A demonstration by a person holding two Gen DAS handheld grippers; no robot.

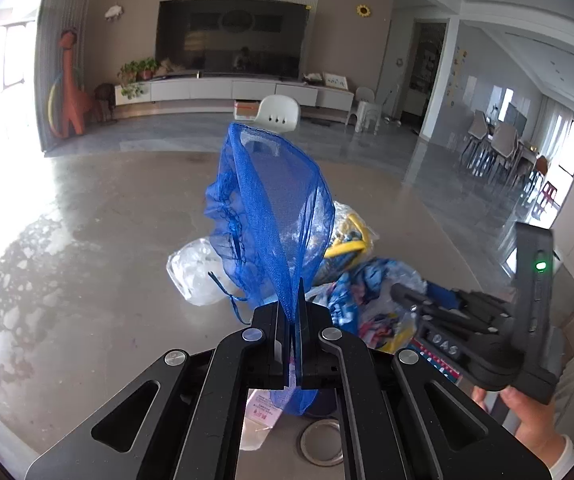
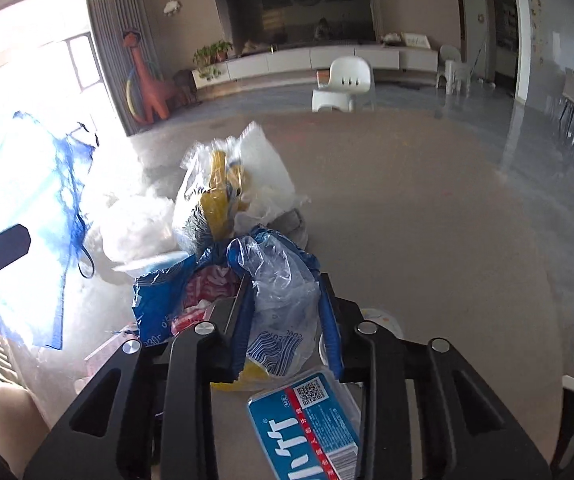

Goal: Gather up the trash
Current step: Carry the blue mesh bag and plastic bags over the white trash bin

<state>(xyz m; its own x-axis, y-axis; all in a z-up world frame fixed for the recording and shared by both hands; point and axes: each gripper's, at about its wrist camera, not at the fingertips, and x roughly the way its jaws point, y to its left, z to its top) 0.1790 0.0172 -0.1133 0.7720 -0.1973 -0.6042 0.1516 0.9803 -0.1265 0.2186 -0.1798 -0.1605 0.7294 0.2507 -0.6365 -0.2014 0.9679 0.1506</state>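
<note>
My left gripper is shut on a blue mesh drawstring bag, which stands up from the jaws with its mouth open above the table. The bag also shows at the left of the right wrist view. My right gripper is shut on a crumpled clear and blue plastic wrapper, part of a trash pile. The pile holds a clear bag with yellow print, white plastic and a blue wrapper. The right gripper shows in the left wrist view at the right, next to the pile.
The trash lies on a glossy beige table. A blue tissue packet lies under the right gripper. A metal ring and a pink-printed packet lie under the left gripper. A white chair stands beyond the far edge.
</note>
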